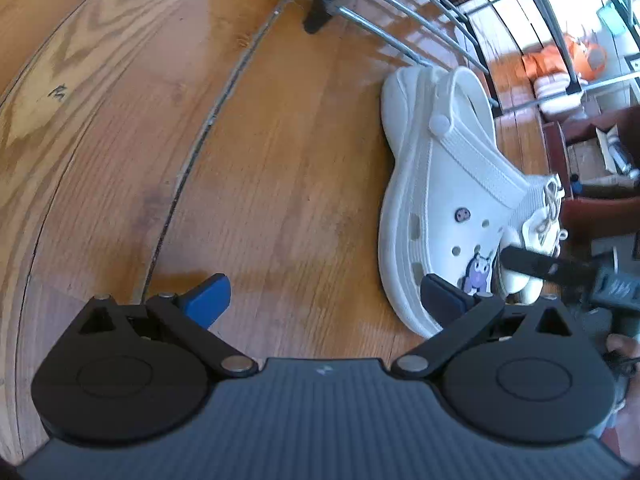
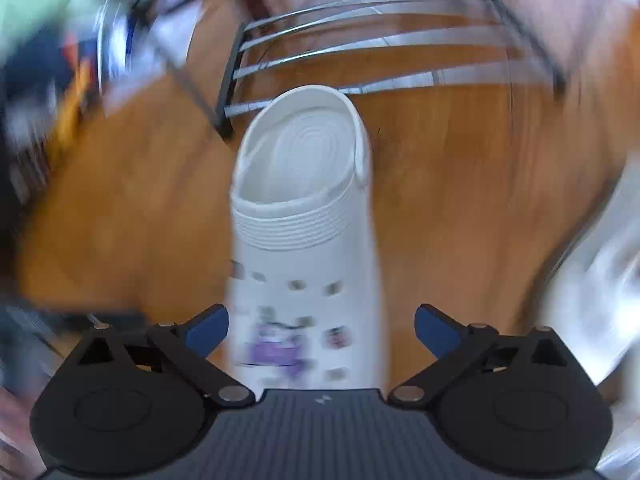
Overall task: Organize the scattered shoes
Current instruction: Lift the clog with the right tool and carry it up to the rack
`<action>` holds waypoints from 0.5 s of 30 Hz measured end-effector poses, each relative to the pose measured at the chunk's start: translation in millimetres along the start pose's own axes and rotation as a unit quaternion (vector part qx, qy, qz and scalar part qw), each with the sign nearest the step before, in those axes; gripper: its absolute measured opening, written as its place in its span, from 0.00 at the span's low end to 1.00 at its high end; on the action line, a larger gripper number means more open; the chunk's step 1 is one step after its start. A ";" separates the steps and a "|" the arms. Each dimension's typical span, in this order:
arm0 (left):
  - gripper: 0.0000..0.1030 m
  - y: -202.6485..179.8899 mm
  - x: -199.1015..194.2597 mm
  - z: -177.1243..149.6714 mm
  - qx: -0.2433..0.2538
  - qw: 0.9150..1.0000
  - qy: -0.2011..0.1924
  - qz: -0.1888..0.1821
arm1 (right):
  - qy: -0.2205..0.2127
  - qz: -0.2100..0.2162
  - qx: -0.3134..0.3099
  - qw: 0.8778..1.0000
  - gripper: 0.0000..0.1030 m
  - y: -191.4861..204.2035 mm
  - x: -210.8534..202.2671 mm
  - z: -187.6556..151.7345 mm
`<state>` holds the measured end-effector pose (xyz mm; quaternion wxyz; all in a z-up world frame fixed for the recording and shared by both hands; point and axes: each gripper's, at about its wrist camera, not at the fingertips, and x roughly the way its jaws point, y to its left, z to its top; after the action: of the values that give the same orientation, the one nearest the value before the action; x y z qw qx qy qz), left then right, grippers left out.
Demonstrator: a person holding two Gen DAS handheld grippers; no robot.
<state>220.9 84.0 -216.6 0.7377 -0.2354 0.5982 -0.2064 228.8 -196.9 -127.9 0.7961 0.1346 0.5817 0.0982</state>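
On wood floor, white clog beside metal rack, both grippers wide.

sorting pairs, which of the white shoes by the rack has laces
The knit sneaker, half hidden behind the white clog. It has tied cord laces; the clog has a heel strap, holes and charms instead.

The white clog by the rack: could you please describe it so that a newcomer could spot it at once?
Find the metal shoe rack standing on the wooden floor. Just in front of it lies the white clog, heel toward the rack. Unlike the laced white sneaker lying against it, it has a heel strap, holes and a purple cartoon charm on top.
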 end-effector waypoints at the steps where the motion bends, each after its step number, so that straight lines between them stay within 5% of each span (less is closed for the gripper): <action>1: 1.00 -0.4 0.1 -0.1 0.000 1.000 0.000 -0.001 | -0.008 0.006 0.010 1.000 0.97 -0.3 1.2 -3.0; 8: 1.00 1.2 -4.9 -0.7 0.001 1.000 -0.001 -0.004 | -0.039 -0.077 -0.100 0.991 1.00 54.0 26.0 -14.1; 15: 1.00 4.5 -3.6 -0.2 0.000 1.000 0.005 0.008 | -0.049 -0.195 -0.175 0.964 1.00 84.9 77.4 -37.7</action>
<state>220.2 89.6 -216.5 0.7361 -0.2294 0.6042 -0.2014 216.5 -88.7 -180.4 0.8383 -0.1180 0.5311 0.0351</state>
